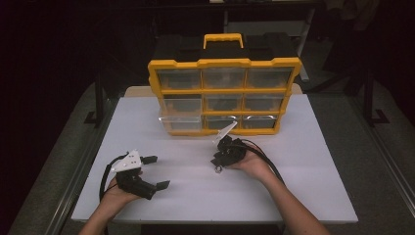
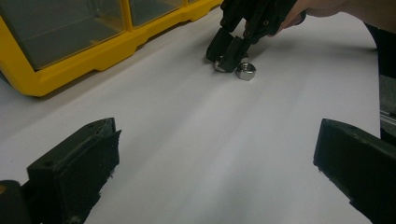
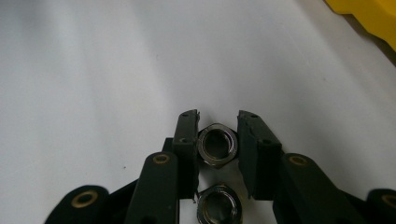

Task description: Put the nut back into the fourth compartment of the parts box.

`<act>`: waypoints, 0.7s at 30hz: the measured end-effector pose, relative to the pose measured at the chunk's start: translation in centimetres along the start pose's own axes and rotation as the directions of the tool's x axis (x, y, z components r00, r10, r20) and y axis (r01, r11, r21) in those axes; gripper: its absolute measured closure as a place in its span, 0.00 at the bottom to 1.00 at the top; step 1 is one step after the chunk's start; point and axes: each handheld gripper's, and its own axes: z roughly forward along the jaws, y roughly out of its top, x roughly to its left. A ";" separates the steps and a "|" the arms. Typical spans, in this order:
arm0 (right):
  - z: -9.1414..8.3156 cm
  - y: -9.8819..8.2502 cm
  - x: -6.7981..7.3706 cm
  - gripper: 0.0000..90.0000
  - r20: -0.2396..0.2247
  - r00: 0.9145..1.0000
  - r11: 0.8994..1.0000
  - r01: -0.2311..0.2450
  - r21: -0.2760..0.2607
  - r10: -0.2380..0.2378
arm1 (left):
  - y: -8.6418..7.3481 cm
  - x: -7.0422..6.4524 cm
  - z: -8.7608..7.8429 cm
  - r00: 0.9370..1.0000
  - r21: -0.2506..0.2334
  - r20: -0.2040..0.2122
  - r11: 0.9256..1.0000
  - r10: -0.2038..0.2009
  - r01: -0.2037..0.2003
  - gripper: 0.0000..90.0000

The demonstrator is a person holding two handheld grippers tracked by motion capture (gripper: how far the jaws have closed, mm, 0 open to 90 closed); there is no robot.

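The right gripper view shows what the high view cannot: the right gripper (image 3: 217, 144) is clenched on a shiny steel hex nut (image 3: 217, 145) lying on the white table (image 3: 93, 70), with a second hex nut (image 3: 218, 207) nearer, between the jaw arms. In the high view, this gripper sits right of centre, near the yellow plastic organizer (image 1: 224, 62) with 9 clear drawers. The left gripper (image 2: 215, 154) rests released at near left, its blocky black jaws wide apart.
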 end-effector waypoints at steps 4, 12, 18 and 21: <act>0.0 0.0 0.1 0.77 0.004 1.000 1.000 -0.008 0.006 0.008 | -0.1 0.1 0.0 1.000 -0.008 -0.012 1.000 0.017 -0.017 0.00; -1.0 0.2 -0.3 0.77 0.016 0.999 0.999 -0.031 -0.019 0.032 | -0.4 0.8 0.2 0.999 -0.010 -0.020 1.000 0.024 -0.025 0.00; -2.0 0.4 -0.5 0.77 0.006 0.998 0.997 -0.067 -0.026 0.067 | -0.5 0.7 0.3 1.000 -0.010 -0.019 1.000 0.019 -0.019 0.00; -2.7 0.7 -0.4 0.77 0.000 0.997 0.997 -0.077 -0.028 0.077 | -0.5 0.7 0.3 1.000 -0.005 -0.021 1.000 0.019 -0.019 0.00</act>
